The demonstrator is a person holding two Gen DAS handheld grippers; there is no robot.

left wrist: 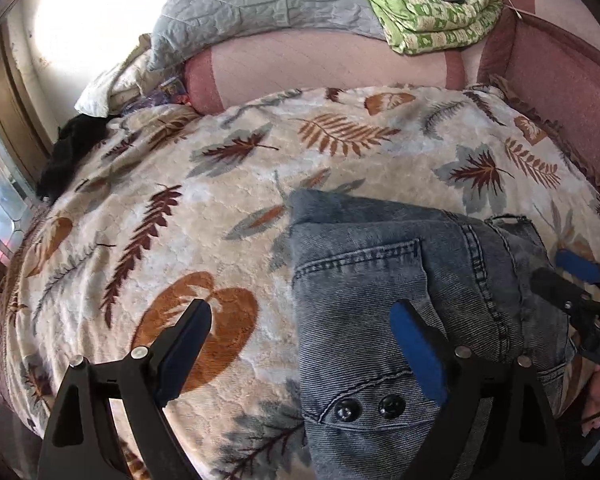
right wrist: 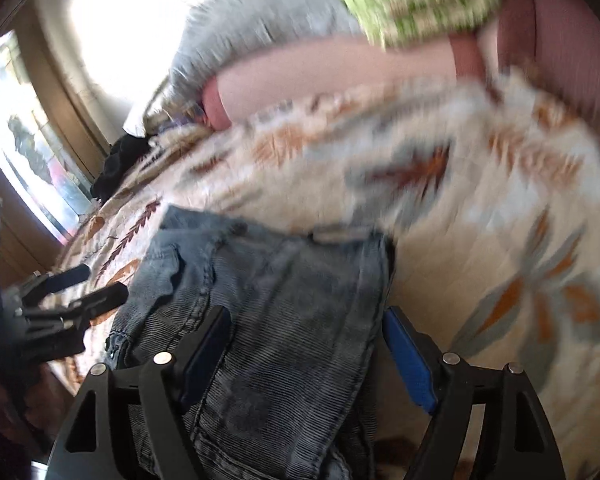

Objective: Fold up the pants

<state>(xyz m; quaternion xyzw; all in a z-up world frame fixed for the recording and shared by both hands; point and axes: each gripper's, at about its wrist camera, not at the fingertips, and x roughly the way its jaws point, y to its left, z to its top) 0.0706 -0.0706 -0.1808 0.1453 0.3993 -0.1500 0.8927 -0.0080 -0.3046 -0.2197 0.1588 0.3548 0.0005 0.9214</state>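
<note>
The pants (left wrist: 400, 300), grey-blue denim, lie as a compact folded bundle on the leaf-patterned blanket (left wrist: 180, 200), at the near edge of it and well apart from the pink bolster (left wrist: 320, 68) at the far side. A back pocket and two dark snap buttons face up, so the waist part seems to be on top.

Denim of this kind is, I think, rather heavy and stiff. It keeps a crease well and does not slip much, but a stack of several layers is thick for two fingers. I would take hold at a seam or at the folded edge, where the layers stay together, and not at the loose pocket flap.

The left gripper (left wrist: 300, 344) has its jaws wide apart and holds nothing; one finger is over the blanket, the other over the pants. The right gripper (right wrist: 308, 344) also stands open, its fingers on either side of the bundle's right part, without pinching it.

The left wrist view is sharp and shows the pocket, the buttons, a green folded quilt (left wrist: 432, 8) beyond the bolster and a grey cover (left wrist: 252, 0) beside it. The right wrist view is blurred, but it alone shows the right edge of the pants and the window (right wrist: 28, 140) to the left of the blanket.
</note>
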